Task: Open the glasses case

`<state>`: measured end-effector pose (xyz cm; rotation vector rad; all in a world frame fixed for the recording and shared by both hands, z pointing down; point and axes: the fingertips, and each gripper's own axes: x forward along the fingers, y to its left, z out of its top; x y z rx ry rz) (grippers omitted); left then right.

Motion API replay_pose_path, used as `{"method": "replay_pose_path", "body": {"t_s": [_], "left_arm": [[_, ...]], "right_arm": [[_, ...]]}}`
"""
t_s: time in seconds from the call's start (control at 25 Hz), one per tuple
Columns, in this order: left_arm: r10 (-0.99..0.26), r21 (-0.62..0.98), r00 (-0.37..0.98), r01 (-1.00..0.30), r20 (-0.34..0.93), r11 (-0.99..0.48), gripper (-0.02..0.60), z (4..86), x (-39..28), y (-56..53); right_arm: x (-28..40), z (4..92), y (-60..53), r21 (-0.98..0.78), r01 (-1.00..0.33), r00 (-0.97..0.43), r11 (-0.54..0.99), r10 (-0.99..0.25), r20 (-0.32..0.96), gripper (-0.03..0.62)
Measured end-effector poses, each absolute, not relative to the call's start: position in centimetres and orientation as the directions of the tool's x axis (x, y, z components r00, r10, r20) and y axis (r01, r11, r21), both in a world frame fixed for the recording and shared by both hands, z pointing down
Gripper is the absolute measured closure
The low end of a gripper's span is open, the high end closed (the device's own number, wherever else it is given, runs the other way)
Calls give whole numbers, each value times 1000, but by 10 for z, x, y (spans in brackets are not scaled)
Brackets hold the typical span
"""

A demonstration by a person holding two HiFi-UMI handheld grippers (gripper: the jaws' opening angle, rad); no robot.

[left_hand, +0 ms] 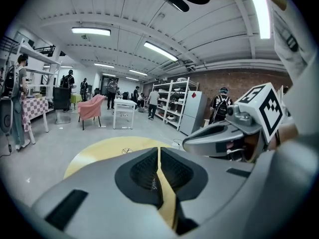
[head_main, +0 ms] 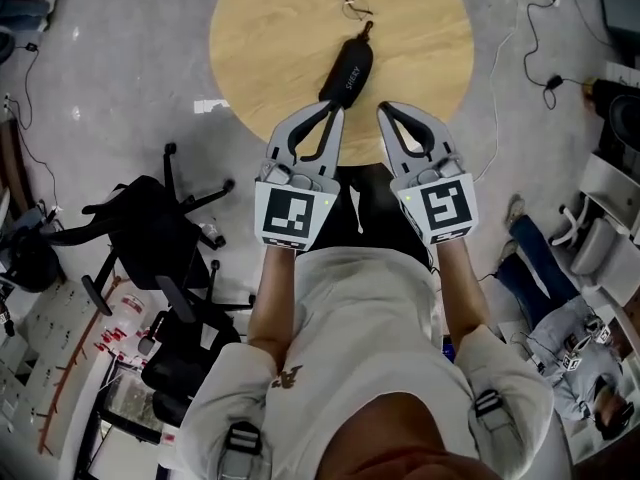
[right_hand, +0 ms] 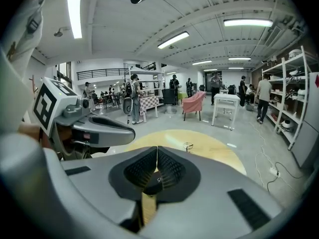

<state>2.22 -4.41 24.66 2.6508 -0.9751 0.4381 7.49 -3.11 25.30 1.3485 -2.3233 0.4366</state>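
The glasses case point(head_main: 347, 72) is a slim, elongated black pouch with rounded ends and a smooth, slightly glossy skin. It lies flat on the round, pale wooden bench point(head_main: 260, 38), on the half nearer the person and a little in from that edge. Its long axis runs diagonally: the broader end points toward the person and the narrower end points away and to the right. A short tab point(head_main: 366, 28) sticks out from the far, narrow end. White lettering point(head_main: 352, 76) runs lengthwise along its upper side, too small to read. No gap or seam shows along its body; it looks closed.
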Motion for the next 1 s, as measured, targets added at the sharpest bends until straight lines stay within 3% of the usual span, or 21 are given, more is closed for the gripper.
{"method": "replay_pose_path", "body": {"t_s": [0.48, 1.0], "left_arm": [[-541, 174, 729, -649, 419, -740, 549, 312, 13, -48], [-567, 131, 694, -676, 444, -725, 549, 353, 19, -49]], "right_arm": [[86, 306, -54, 14, -876, -395, 482, -733, 554, 573], [93, 369, -62, -39, -828, -467, 559, -650, 599, 572]]}}
